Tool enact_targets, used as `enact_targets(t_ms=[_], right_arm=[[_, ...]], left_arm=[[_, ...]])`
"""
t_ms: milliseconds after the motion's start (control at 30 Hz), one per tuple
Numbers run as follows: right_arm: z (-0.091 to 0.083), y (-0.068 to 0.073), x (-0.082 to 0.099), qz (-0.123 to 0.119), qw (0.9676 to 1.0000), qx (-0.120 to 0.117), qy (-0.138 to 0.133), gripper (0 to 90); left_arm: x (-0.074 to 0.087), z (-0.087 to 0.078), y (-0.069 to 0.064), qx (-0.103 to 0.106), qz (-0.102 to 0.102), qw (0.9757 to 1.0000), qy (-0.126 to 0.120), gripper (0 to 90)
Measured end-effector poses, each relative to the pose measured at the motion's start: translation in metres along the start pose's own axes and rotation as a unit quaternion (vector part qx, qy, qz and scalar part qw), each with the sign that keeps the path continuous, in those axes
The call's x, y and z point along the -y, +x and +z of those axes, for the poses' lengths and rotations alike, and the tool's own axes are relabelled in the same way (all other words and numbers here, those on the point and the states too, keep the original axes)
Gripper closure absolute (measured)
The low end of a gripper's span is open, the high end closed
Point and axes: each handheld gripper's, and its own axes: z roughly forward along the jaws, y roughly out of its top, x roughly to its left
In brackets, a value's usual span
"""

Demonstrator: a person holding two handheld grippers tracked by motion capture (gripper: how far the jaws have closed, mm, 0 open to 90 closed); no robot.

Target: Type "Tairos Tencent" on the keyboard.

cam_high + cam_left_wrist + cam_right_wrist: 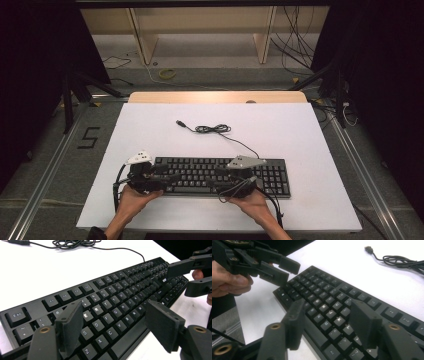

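Left gripper (pixel 165 181) and right gripper (pixel 220 184) over keyboard (pixel 272 176) at near table edge, both unclenched, nothing between jaws, pointing toward each other above keys. Keyboard flat on white table (pixel 300 130). Beyond it, coiled cable (pixel 212 129) with loose USB plug (pixel 179 122). Left gripper view reads key legends (pixel 97 309); high view too small

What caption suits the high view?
Two hand-held grippers, left and right, poised with open jaws over a black keyboard on a white table, its cable loosely coiled behind.
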Motion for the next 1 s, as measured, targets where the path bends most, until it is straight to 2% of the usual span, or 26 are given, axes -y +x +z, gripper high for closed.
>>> enact_targets(t_ms=[600, 800, 1000], right_arm=[[0.022, 0.012, 0.007, -0.021, 0.9991, -0.014, 0.035, 82.2], [0.033, 0.015, 0.006, -0.026, 0.9984, -0.018, 0.047, 88.6], [0.042, 0.021, 0.006, -0.034, 0.9975, -0.02, 0.059, 90.0]], left_arm=[[0.001, -0.006, -0.002, 0.006, 0.003, 0.9999, -0.012, 26.1], [0.002, -0.009, -0.002, 0.004, 0.005, 0.9999, -0.015, 26.0], [0.005, -0.012, -0.002, 0.004, 0.003, 0.9999, -0.016, 26.0]])
